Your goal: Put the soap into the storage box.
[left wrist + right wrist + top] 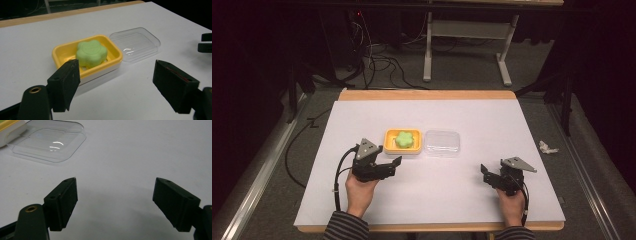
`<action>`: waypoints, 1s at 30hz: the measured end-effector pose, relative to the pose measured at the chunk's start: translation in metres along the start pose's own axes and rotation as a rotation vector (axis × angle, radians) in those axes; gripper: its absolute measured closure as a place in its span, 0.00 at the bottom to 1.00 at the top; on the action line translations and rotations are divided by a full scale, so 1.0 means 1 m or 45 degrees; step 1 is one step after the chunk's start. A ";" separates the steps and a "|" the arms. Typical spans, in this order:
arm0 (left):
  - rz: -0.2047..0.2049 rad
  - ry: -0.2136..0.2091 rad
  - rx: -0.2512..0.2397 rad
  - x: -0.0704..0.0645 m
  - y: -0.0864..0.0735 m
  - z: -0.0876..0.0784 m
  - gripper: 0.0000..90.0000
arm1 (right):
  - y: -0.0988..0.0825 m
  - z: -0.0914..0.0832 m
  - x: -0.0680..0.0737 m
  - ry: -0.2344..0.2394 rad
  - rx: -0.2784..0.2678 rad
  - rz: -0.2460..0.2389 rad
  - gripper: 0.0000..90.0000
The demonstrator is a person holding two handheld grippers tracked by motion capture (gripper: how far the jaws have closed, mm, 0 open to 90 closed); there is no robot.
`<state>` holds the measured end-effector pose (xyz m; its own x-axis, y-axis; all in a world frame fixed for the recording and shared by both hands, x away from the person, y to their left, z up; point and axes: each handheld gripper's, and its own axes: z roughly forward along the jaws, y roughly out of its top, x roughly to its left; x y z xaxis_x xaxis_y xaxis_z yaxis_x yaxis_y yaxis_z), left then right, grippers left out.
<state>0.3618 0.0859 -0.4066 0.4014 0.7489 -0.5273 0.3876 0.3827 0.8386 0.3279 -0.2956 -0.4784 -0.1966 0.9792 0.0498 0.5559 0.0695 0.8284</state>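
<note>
Soap [403, 139] was seen seated in yellow dish [388, 145] mid-desk, clear lid [442, 142] set beside its right edge, likely for access. Left gripper [393, 165] and right gripper [485, 172] were held apart, empty.

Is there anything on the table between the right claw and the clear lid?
No. In the right gripper view, bare white table lies between the open right claw and the clear lid. The high view shows the same bare stretch.

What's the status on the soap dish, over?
Left hand-held gripper open, empty, near yellow soap dish. Right hand-held gripper open, empty. Green soap in dish; clear lid beside it. Nothing blocking.
</note>
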 end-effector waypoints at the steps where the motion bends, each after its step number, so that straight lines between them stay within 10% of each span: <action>1: 0.003 0.001 -0.004 0.000 0.000 -0.001 0.25 | 0.000 0.000 0.000 -0.002 0.005 -0.001 0.23; 30: -0.011 -0.003 0.042 0.000 -0.016 -0.018 0.25 | 0.000 0.001 0.000 0.002 0.015 -0.006 0.23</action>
<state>0.3409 0.0897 -0.4172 0.3998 0.7443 -0.5350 0.4183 0.3712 0.8290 0.3288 -0.2954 -0.4785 -0.2005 0.9786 0.0464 0.5646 0.0767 0.8218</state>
